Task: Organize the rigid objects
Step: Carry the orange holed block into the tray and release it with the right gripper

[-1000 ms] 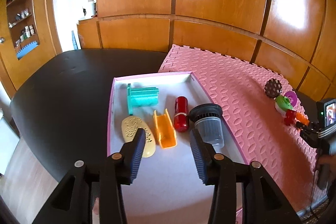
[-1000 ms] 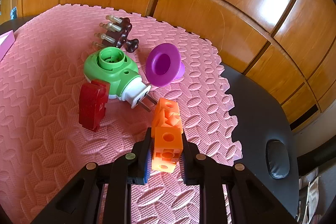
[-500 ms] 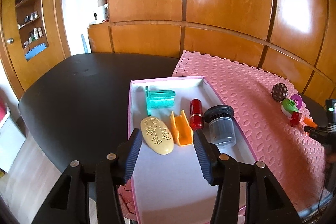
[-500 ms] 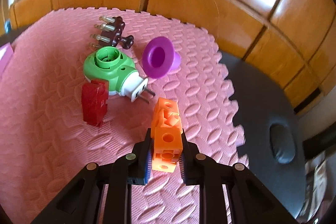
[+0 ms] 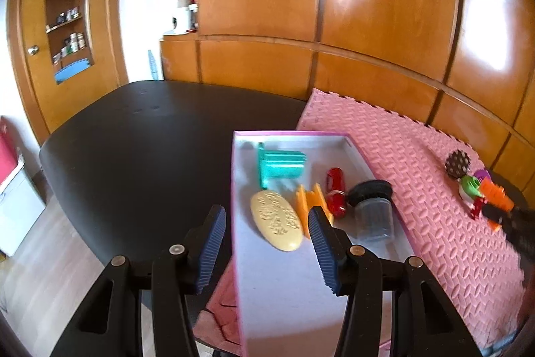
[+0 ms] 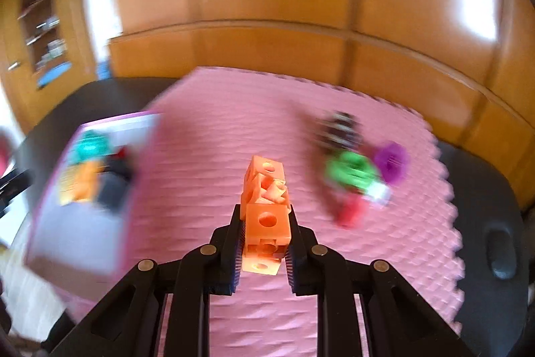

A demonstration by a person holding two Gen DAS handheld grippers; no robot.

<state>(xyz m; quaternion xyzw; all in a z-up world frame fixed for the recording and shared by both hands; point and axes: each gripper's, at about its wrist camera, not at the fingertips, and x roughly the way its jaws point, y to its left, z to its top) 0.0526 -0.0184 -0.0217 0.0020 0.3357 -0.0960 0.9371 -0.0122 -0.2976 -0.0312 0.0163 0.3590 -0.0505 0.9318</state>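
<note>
My right gripper (image 6: 264,216) is shut on an orange block with holes (image 6: 265,203) and holds it above the pink foam mat (image 6: 217,129); that view is motion-blurred. The block (image 5: 496,194) also shows at the far right of the left wrist view. A white tray with a pink rim (image 5: 291,133) holds a teal piece (image 5: 282,168), a yellow oval (image 5: 276,225), an orange channel (image 5: 309,204), a red cylinder (image 5: 336,189) and a clear cup with a black lid (image 5: 371,206). My left gripper (image 5: 266,216) hangs open over the tray's near left edge, holding nothing.
On the mat's right part lie a green plug (image 6: 351,171), a purple cup (image 6: 391,161), a red block (image 6: 349,211) and a brown spiked piece (image 6: 339,131). The mat and tray (image 6: 83,240) rest on a black table (image 5: 133,139). Wooden panelling stands behind.
My right gripper has lifted the orange block off the mat and swung left, bringing the tray into its view. My left gripper has drawn back and leftward from the tray, its jaws slightly wider.
</note>
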